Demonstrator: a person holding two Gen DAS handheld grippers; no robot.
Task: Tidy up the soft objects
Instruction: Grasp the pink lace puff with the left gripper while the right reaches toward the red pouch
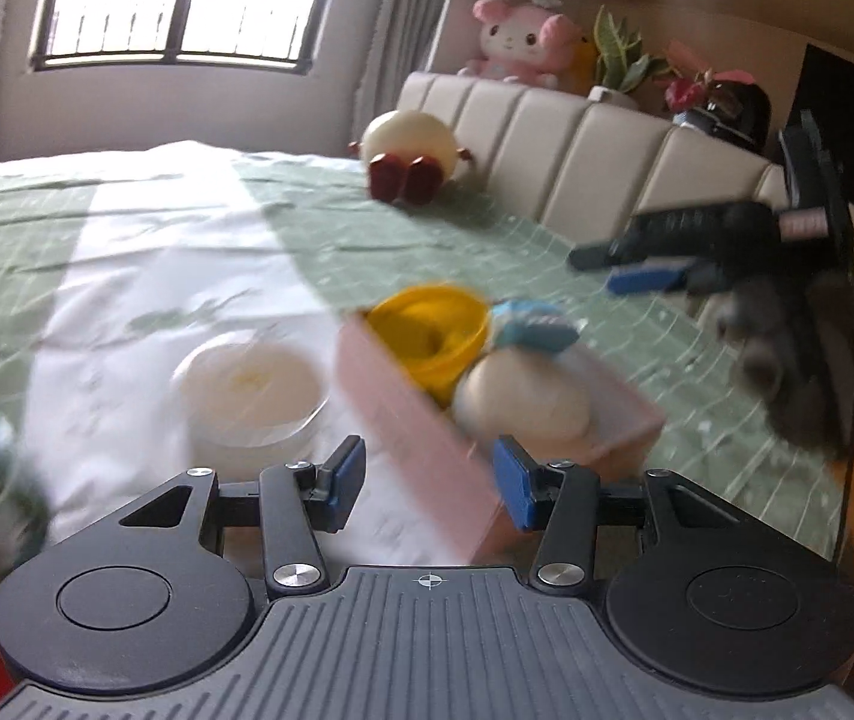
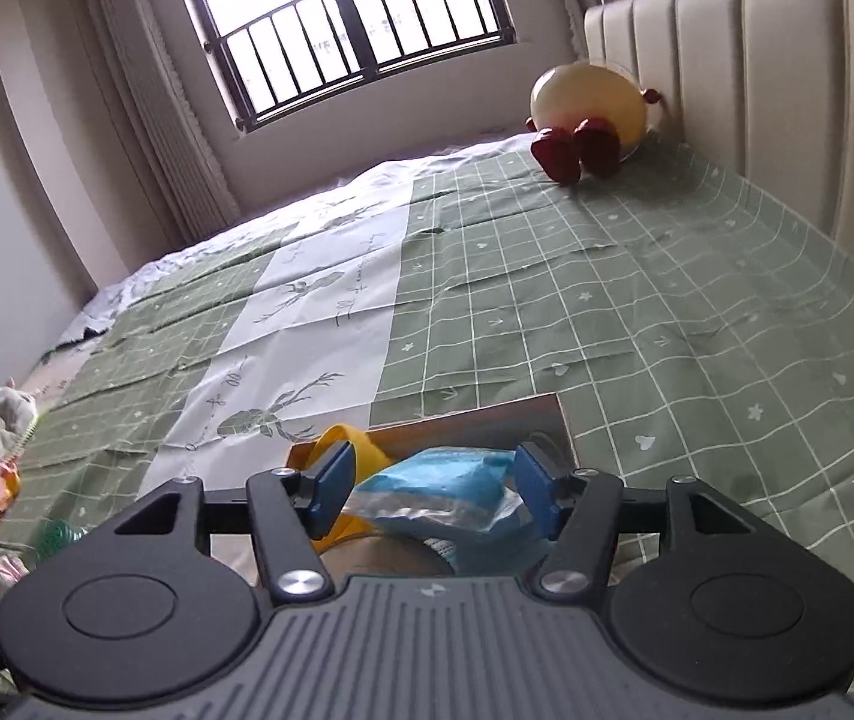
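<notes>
- Blue fingertip pads (image 2: 331,495) of the right gripper (image 2: 430,495) are spread wide, one on each side of the blue packet (image 2: 457,480), and are not squeezing it.
- That packet lies on top of the things in the pink box (image 1: 409,426), right under and between those fingers, its long side running across from pad to pad.
- Left gripper (image 1: 430,480) is open too and holds nothing; it sits near the box's closest corner.
- Right hand is nearer the packet, I think.
</notes>
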